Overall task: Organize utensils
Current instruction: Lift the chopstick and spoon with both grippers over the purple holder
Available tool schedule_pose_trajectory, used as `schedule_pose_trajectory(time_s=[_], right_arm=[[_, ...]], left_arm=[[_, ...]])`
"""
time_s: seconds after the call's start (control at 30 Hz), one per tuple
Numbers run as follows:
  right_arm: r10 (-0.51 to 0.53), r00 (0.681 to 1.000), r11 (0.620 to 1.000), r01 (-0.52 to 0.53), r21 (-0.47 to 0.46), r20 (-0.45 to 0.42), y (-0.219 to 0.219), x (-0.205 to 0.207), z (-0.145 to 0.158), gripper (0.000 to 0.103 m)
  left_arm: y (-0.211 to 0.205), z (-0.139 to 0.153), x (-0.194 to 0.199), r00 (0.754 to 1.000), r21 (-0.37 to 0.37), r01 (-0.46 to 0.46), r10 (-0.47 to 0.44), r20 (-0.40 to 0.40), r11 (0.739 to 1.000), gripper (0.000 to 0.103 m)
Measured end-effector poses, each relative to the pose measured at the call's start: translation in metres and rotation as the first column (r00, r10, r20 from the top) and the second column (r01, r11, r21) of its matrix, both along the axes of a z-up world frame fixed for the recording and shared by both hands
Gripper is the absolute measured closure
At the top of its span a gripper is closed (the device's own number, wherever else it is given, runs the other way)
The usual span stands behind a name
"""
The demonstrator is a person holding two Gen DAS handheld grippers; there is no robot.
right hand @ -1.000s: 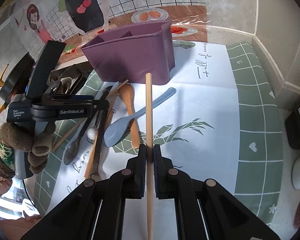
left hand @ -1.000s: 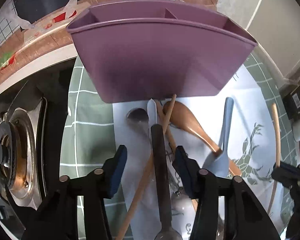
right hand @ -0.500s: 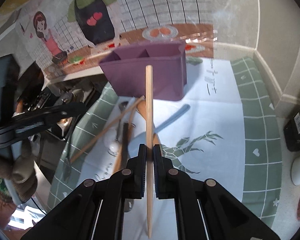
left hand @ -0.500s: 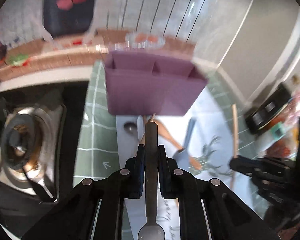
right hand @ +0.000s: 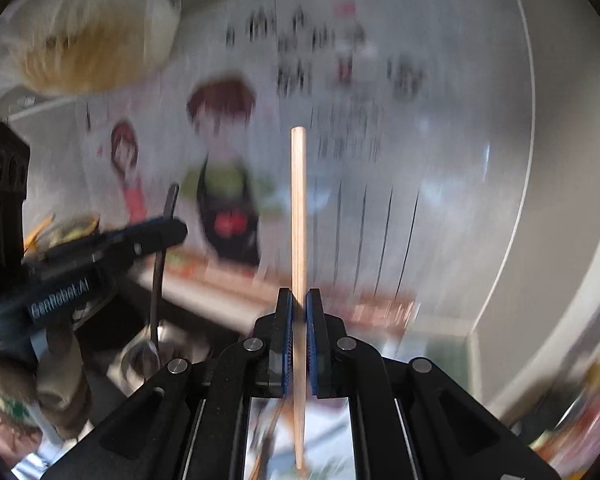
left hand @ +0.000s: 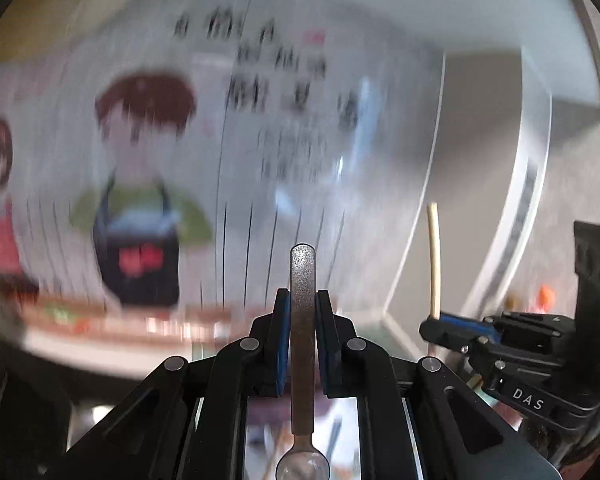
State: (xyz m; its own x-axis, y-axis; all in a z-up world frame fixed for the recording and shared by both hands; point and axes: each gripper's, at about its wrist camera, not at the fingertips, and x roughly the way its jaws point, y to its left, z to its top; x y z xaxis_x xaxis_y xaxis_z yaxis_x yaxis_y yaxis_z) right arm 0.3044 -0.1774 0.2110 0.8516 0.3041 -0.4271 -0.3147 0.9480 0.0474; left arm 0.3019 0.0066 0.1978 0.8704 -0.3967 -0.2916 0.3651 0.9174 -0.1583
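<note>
My left gripper [left hand: 303,298] is shut on a metal spoon [left hand: 302,344]; the dark handle points up and forward between the blue pads, and the bowl hangs low near the camera. My right gripper [right hand: 299,298] is shut on a wooden chopstick [right hand: 299,216] that rises past the pads. Each wrist view also catches the other tool: the right gripper [left hand: 452,326] with its chopstick [left hand: 434,256] at the right, the left gripper [right hand: 168,230] with the spoon [right hand: 156,292] at the left. Both views are motion-blurred and face the wall. The purple organizer is out of view.
A cartoon wall sticker [left hand: 140,200] with printed text [right hand: 312,64] fills the blurred background, above a brown printed band [left hand: 120,320]. A pale bundle [right hand: 88,36] hangs at the upper left of the right wrist view. A grey wall corner [left hand: 480,160] stands at the right.
Both grippers have risen sharply and tilted up from the mat and purple organizer toward the wall. The left gripper closed on the spoon handle and lifted it; the right one kept the chopstick.
</note>
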Motion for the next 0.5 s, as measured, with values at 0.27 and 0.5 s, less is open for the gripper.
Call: schedule_pose_trajectory(time_s=[0.27, 0.5], right_arm=[[-0.033, 0.989, 0.999, 0.029, 0.035, 0.143, 0.005, 0.035, 0.056, 0.097], [-0.058, 0.992, 0.998, 0.054, 0.038, 0.109, 0.004, 0.076, -0.007, 0.097]], left_arm=[[-0.004, 0.058, 0.028, 0.977, 0.013, -0.1, 0.096, 0.188, 0.995, 0.091], [-0.019, 0.013, 0.082, 0.974, 0.063, -0.173, 0.161, 0.163, 0.983, 0.091]])
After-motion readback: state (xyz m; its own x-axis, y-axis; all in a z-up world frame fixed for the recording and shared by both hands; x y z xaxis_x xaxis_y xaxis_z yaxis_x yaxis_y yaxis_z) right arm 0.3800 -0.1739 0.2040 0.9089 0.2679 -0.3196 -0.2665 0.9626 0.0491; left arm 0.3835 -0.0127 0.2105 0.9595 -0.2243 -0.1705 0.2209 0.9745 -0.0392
